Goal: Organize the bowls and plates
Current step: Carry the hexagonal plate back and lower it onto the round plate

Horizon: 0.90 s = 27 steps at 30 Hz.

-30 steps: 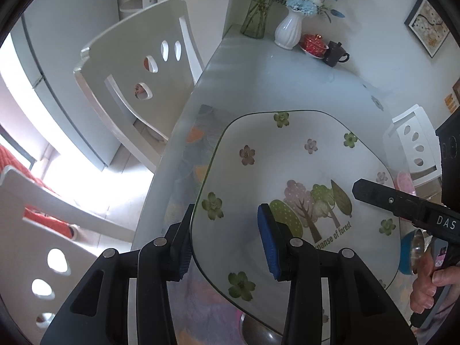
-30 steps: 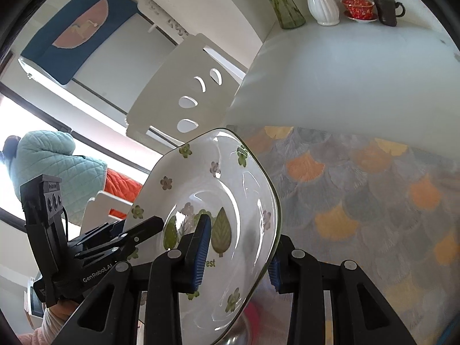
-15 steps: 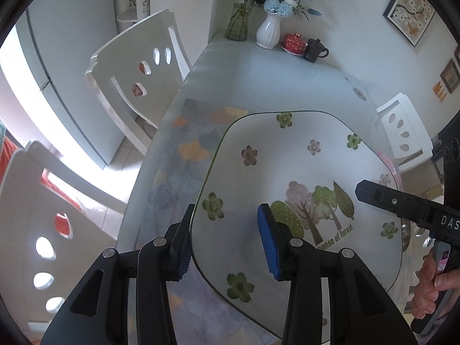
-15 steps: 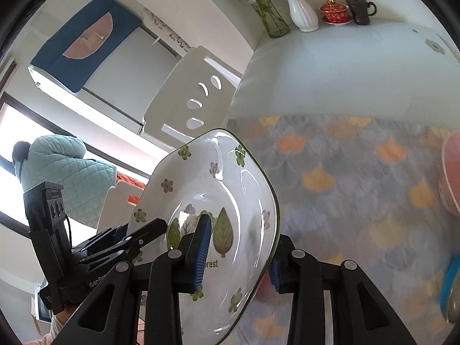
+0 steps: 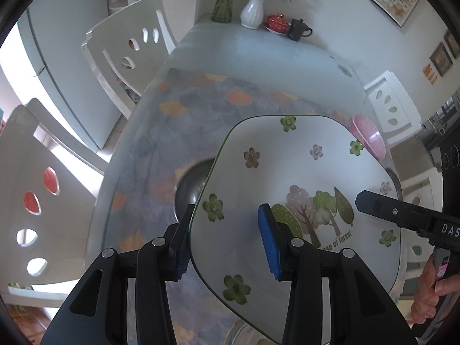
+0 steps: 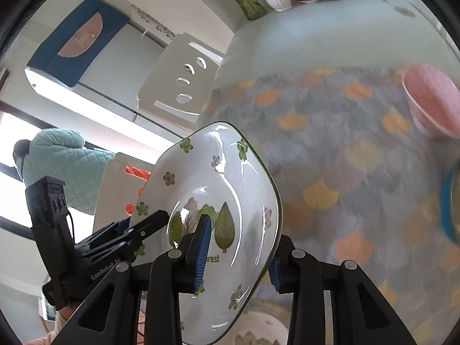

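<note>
Both grippers hold one white squarish plate [image 5: 293,172] with flower and tree prints, above the table. My left gripper [image 5: 227,241] is shut on its near-left rim. My right gripper [image 6: 238,247] is shut on the opposite rim, with the plate [image 6: 230,189] tilted on edge in the right wrist view. The right gripper also shows at the right of the left wrist view [image 5: 402,215]. A pink bowl [image 6: 431,103] and a blue-rimmed dish [image 6: 448,201] sit on the table to the right. A dark metal bowl [image 5: 192,184] lies under the plate. Another printed plate [image 6: 258,330] lies below.
The table carries a scale-patterned mat [image 5: 184,120]. A white vase [image 5: 253,11], red lidded cup [image 5: 277,23] and dark teapot [image 5: 297,28] stand at the far end. White chairs [image 5: 129,46] flank the left side; another chair [image 5: 388,103] stands at the right.
Both grippers have carried the plate back and to the right over the mat. The dark bowl, pink bowl and blue-rimmed dish have come into view.
</note>
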Available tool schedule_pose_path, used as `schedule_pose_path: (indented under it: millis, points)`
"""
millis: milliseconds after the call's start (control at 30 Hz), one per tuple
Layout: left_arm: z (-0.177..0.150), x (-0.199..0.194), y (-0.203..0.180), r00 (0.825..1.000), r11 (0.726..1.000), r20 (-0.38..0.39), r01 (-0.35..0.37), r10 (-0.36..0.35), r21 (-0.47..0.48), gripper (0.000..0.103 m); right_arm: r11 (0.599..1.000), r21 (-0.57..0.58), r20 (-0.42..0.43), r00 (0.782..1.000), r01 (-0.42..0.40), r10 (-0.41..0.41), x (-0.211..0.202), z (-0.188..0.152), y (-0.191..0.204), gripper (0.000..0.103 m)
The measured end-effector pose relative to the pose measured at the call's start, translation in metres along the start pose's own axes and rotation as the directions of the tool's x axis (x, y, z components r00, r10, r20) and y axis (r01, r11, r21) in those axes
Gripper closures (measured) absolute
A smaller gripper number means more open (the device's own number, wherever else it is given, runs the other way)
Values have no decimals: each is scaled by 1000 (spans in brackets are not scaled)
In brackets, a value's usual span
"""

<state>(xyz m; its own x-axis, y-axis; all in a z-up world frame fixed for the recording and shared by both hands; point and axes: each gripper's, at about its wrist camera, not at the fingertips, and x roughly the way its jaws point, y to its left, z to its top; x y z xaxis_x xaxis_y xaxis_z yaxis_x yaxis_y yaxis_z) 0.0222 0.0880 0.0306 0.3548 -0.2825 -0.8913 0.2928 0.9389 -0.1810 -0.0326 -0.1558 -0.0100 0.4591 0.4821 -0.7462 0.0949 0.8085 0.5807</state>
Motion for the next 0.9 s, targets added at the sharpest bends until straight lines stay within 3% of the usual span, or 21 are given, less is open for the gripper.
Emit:
schedule_pose_path:
  millis: [300,900]
  points:
    - [-37,-3,-19,998,997,-26,63,-62,51,65,1000,28,15,1000,8,-9,-23,-42,-19,68]
    - [-111,-15,-19,988,982,-90,140,-129,126,65,994,107,-64,997,-31,38,-20,-148,-32,68]
